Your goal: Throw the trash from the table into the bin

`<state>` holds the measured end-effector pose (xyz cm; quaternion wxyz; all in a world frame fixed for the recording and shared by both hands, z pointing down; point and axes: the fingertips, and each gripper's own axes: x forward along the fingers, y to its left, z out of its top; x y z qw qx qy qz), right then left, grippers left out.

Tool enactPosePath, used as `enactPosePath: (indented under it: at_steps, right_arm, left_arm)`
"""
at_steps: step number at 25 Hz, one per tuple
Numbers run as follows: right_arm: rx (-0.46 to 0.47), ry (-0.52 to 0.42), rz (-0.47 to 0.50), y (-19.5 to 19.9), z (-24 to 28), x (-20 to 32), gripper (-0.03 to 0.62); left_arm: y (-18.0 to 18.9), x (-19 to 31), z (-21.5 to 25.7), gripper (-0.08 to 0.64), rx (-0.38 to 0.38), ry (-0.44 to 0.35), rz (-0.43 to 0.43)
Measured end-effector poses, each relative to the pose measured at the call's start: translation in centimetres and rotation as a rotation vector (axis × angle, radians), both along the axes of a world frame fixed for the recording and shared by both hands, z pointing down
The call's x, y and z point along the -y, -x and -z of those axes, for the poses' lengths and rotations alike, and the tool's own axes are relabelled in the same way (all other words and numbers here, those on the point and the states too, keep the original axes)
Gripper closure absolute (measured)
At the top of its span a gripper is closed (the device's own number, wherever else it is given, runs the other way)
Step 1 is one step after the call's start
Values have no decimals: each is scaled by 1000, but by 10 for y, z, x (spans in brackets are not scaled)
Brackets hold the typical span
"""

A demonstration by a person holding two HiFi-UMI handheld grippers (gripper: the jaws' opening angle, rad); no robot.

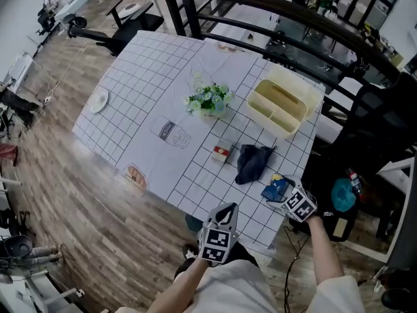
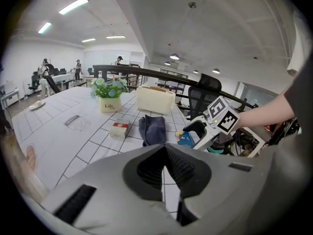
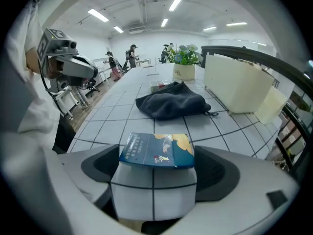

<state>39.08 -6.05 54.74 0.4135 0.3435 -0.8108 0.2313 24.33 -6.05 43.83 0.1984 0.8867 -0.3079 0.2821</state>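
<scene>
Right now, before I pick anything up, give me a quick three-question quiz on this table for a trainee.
1. True or false: the dark cloth lies on the table, outside the cream bin.
2. What lies between the jaws of the right hand-held gripper? A) red box B) blue packet C) plate
3. Fill in: the jaws of the left hand-held gripper are ____.
Key: 1 true; 2 B; 3 together.

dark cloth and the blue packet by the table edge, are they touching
Apart. The right gripper view shows bare white table squares between the dark cloth and the blue packet.
</scene>
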Motion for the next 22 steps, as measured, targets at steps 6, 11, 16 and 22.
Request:
enactPosePath:
  at_steps: [6, 11, 16, 22]
  right_arm:
    - [-7, -44, -34, 46, 13, -9, 110]
    - [-6, -34, -75, 80, 8, -26, 126]
    - [-54, 13, -56, 99, -8, -39, 129]
    - [-125, 128, 25, 100, -16, -45, 97]
  left_arm:
    - [48, -10, 5, 538, -19, -10, 31]
    - [92, -24, 8, 538, -21, -9, 44]
    - [124, -27, 4, 538, -8, -5, 78]
    - [126, -29, 9, 538, -19, -10, 104]
